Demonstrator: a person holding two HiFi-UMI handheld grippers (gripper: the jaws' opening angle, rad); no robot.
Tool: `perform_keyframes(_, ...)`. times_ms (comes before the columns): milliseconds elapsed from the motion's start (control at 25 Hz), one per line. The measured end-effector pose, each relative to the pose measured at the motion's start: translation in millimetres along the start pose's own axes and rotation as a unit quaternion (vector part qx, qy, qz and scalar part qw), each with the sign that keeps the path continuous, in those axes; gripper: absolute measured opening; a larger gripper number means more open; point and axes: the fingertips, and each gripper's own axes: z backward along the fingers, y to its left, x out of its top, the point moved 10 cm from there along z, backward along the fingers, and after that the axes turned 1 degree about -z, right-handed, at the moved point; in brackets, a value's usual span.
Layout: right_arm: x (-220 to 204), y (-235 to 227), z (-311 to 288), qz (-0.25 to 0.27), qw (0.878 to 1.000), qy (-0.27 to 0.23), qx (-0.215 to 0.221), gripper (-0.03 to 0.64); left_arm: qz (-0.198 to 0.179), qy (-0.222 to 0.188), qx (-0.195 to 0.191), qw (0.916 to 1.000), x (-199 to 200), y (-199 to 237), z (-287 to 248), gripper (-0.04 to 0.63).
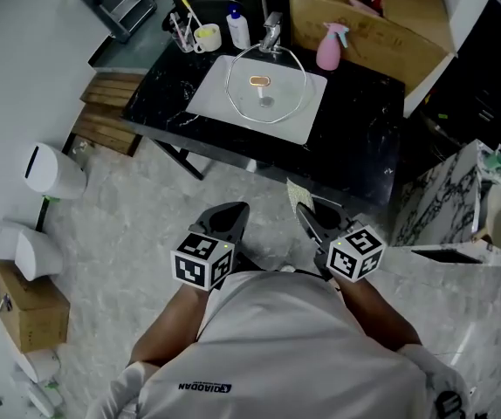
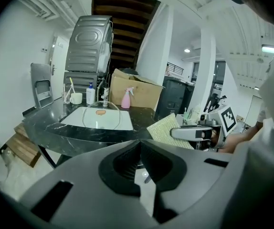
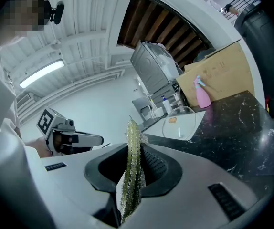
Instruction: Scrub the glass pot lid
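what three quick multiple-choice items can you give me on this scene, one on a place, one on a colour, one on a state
1. Where does the glass pot lid lie?
A. on the white board on the black table
B. on the floor
C. between a gripper's jaws

2. What colour is the spray bottle?
A. blue
B. pink
C. green

3. What state is the right gripper in?
A. open and empty
B. shut on the scrub pad
C. shut on the lid

Answers:
1 A: the head view shows the lid lying on the board.
2 B: the bottle is pink in every view.
3 B: the right gripper view shows the jaws closed on the upright pad.
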Motion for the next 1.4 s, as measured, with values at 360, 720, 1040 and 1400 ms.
perform_keyframes(360,7.3,-25.4,-29.2,0.006,0.999,-0.012,-0.050,0.080,-0.024,-0.003,-0.055,0.9982,17.5,40.9,-50.8,0.015)
perform_keyframes(720,61.2,-38.9,-109.6,0.004,0.988,-0.049,-0.146,0.080,-0.053,0.005,-0.120,0.9914,72.6,151.1,-97.6,0.015)
perform_keyframes(1040,99.0,-39.1,-209.6,-0.006,0.972,-0.075,-0.223,0.080,-0.089,0.016,-0.167,0.9818,116.9,271.0,-127.8,0.015)
perform_keyframes(1400,106.0,-34.2,-301.2,0.028,0.956,-0.047,-0.289,0.081,-0.110,0.042,-0.226,0.9670,124.5,353.0,-158.4,0.015)
